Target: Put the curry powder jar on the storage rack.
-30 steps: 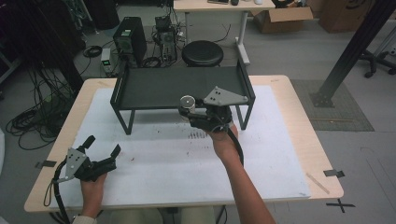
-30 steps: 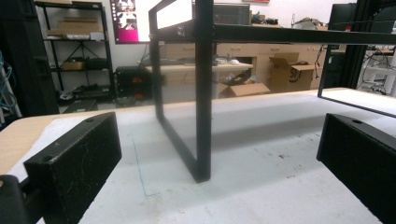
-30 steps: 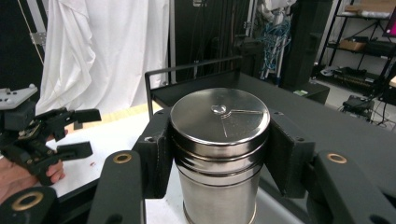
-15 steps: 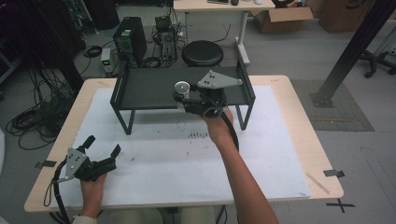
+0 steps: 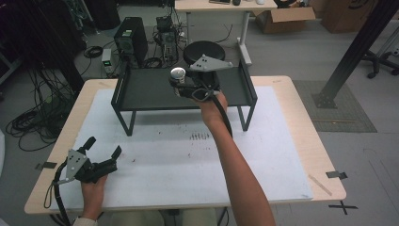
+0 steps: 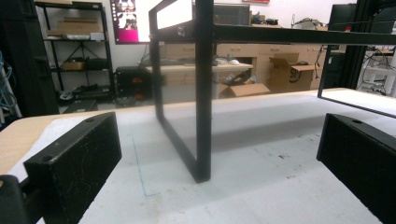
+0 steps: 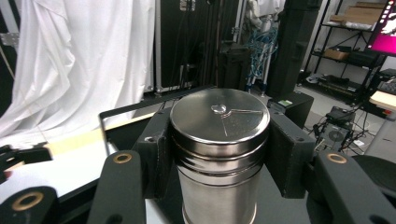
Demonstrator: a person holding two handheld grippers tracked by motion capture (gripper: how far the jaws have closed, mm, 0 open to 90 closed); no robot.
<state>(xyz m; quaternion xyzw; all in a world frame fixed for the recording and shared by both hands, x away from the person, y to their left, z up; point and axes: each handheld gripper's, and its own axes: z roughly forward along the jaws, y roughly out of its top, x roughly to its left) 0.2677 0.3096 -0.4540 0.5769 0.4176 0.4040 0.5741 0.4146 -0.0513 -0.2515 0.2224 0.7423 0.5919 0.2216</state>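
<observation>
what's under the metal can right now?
The metal can, clamped in the right tongs, sits over the black shelf. Whether its base touches the shelf can't be told: the tongs and the can's own body hide it.

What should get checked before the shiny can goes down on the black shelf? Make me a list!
1. Right tongs clamp the metal can on both sides: ok.
2. Can stands upright in the tongs, lid on top: ok.
3. Can is over the black shelf, not past its edge: ok in the high view.
4. Shelf top near the can is bare: ok.
5. Can's bottom already touches the shelf: cannot tell, its base is out of sight.
6. Left tongs are open, low on the white mat, away from the can: ok.
</observation>
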